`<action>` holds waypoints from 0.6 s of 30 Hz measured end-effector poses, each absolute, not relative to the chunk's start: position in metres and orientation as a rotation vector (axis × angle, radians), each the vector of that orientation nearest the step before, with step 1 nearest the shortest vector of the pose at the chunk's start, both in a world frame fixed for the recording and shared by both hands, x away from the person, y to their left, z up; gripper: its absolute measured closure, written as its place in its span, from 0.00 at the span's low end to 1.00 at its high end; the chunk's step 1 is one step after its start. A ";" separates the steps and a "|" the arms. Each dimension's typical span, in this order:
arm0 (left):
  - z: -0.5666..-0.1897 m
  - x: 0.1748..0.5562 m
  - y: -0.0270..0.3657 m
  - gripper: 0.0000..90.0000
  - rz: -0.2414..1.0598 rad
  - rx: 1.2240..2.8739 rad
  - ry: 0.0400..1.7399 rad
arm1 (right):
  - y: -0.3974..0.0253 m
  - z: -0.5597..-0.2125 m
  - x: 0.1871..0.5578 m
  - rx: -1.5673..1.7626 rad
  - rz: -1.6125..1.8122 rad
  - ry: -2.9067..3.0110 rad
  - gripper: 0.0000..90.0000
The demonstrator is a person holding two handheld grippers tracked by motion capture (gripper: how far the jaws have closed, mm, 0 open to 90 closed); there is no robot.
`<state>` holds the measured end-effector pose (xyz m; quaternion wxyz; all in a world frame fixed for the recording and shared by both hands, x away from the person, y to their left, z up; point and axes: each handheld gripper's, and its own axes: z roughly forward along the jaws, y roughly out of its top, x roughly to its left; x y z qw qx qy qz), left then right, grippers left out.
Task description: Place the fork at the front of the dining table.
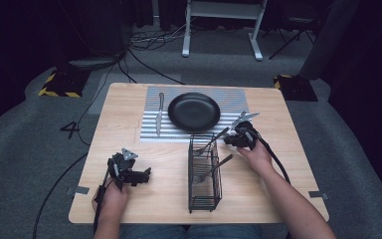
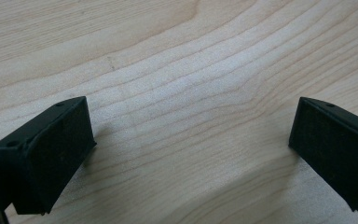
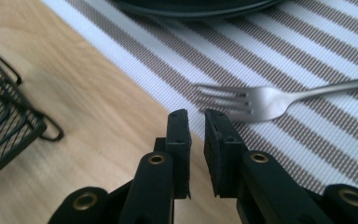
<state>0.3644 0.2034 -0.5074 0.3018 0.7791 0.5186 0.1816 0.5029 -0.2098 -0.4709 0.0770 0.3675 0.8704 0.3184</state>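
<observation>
Between the jaws of the right tool (image 3: 196,116) only a narrow slit shows: they stand nearly closed and grip nothing. Seen in the right gripper view, their tips hover at the edge of a striped placemat (image 3: 307,60), just beside the tines of a fork (image 3: 261,100) that lies flat on the mat with its handle running off to the right. Beyond the fork, at the top of that view, sits the rim of a black plate (image 3: 191,7). To the left, on bare wood, is a corner of a black wire caddy (image 3: 4,116).

From the high view, the right tool (image 1: 241,134) is held by the person's right hand (image 1: 256,152) at the near right corner of the placemat (image 1: 149,127), close to the caddy (image 1: 204,199). The caddy stands on the tabletop (image 1: 129,199) in front of the mat and holds some cutlery (image 1: 214,167), handles leaning out toward the right. The plate (image 1: 194,112) rests in the middle of the mat, and a knife (image 1: 159,114) lies on the mat to its left.

The left tool (image 1: 137,174) is well apart from all this, low over the near left part of the tabletop, held by the left hand (image 1: 110,199). In the left gripper view its jaws are spread wide with only bare wood (image 2: 186,93) between them.
</observation>
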 end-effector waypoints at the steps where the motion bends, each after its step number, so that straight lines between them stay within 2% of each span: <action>1: -0.507 0.364 0.203 0.00 0.482 2.066 1.375 | -0.210 -0.471 0.503 1.101 0.954 2.608 0.88; 9: -0.507 0.364 0.203 0.00 0.482 2.065 1.376 | -0.232 -0.474 0.492 1.125 0.996 2.592 0.83; 10: -0.507 0.364 0.203 0.00 0.481 2.065 1.376 | -0.238 -0.471 0.492 1.145 1.043 2.555 0.77; 18: -0.507 0.364 0.203 0.00 0.482 2.066 1.375 | -0.224 -0.463 0.502 1.150 1.122 2.455 0.71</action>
